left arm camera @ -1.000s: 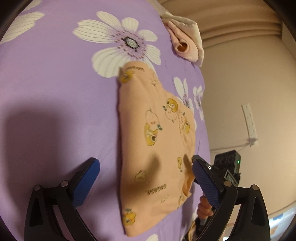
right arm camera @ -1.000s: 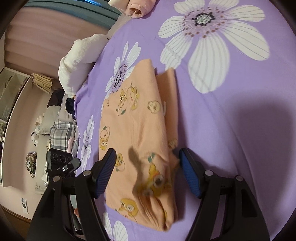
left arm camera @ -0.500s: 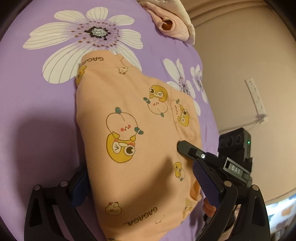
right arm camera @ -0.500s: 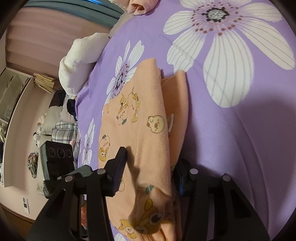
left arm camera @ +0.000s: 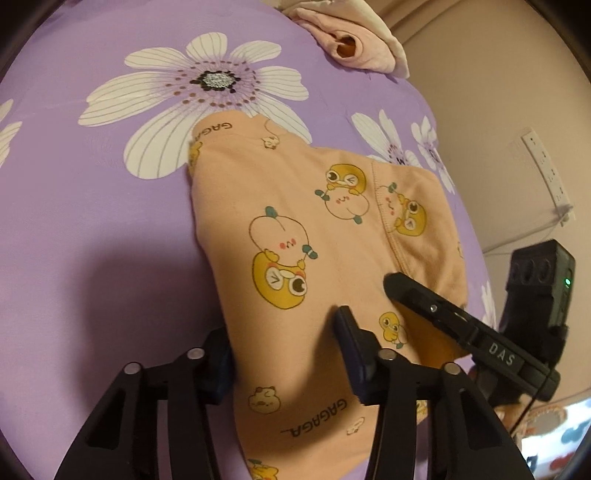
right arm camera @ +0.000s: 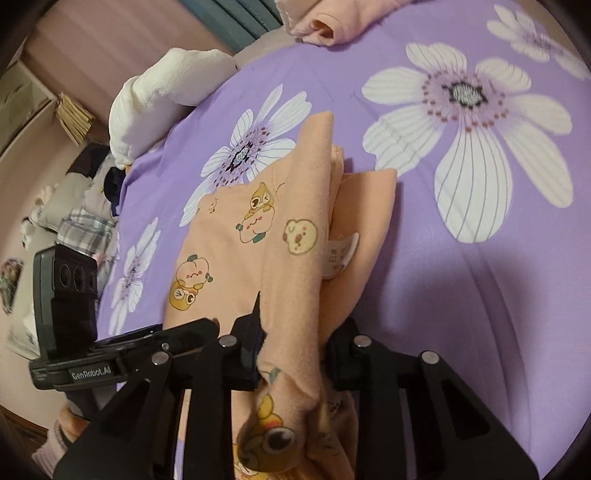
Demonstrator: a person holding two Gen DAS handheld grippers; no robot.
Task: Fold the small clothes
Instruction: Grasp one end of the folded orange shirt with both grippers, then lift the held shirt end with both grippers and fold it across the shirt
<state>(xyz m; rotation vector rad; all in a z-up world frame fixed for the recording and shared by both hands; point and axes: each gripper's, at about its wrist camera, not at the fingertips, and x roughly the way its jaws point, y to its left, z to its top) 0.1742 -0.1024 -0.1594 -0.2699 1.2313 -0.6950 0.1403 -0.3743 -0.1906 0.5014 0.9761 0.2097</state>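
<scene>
A peach child's garment [left arm camera: 295, 236] printed with yellow cartoon ducks lies partly folded on a purple bedsheet with white flowers [left arm camera: 92, 221]. My left gripper [left arm camera: 284, 354] is shut on the garment's near edge, with cloth bunched between its blue pads. The garment also shows in the right wrist view [right arm camera: 258, 240], where my right gripper [right arm camera: 291, 354] is shut on a raised fold of it. A white care label [right arm camera: 341, 254] shows at the fold. The right gripper's body [left arm camera: 480, 332] appears at the right of the left wrist view.
A rolled pink garment [left arm camera: 354, 44] lies at the far edge of the bed, also in the right wrist view [right arm camera: 332, 22]. A white pillow [right arm camera: 162, 92] and piled clothes [right arm camera: 81, 221] sit to the left. A wall with a socket [left arm camera: 546, 173] is beyond the bed.
Both grippers moved in onto the garment and closed from wide open to shut on its cloth. The gripped edge is now lifted and bunched.
</scene>
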